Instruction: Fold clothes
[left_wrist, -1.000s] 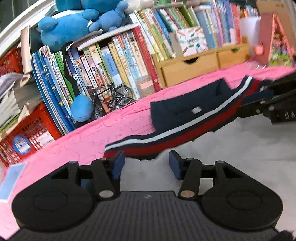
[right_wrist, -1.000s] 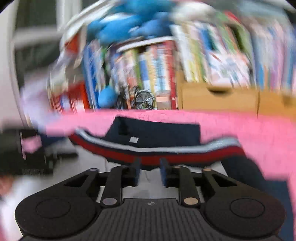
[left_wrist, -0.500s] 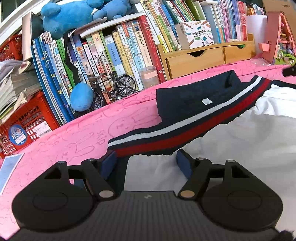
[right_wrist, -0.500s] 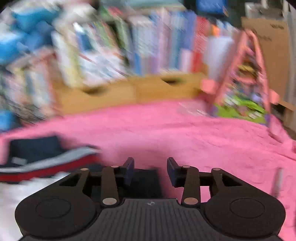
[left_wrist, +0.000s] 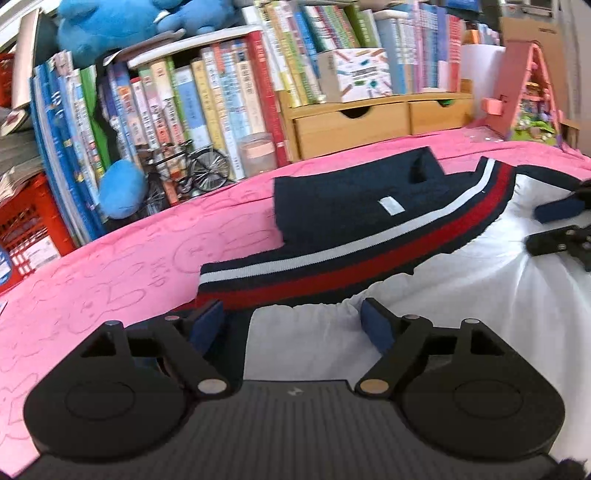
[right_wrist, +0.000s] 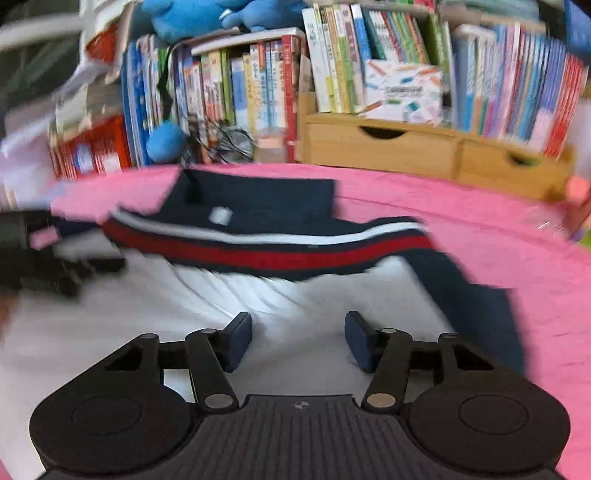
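Behind pink cloth (left_wrist: 110, 280) stand books (left_wrist: 207, 99) (drawers (left_wrist: 351, 125) alongside).

You've got a pink cover (left_wrist: 122, 266) stretched over the whole work surface, embossed with little bunny outlines. Lying flat on it is the garment (left_wrist: 461, 291), white body toward you, navy collar panel (left_wrist: 343, 206) and the white-and-red striped band (left_wrist: 369, 258) across the far side. Along the back edge of your pink surface stand a row of books (left_wrist: 207, 92), a model bicycle (left_wrist: 192, 166), a small lidded jar (left_wrist: 258, 155), a wooden drawer unit (left_wrist: 369, 122) and a red crate (left_wrist: 26, 225) at the left.
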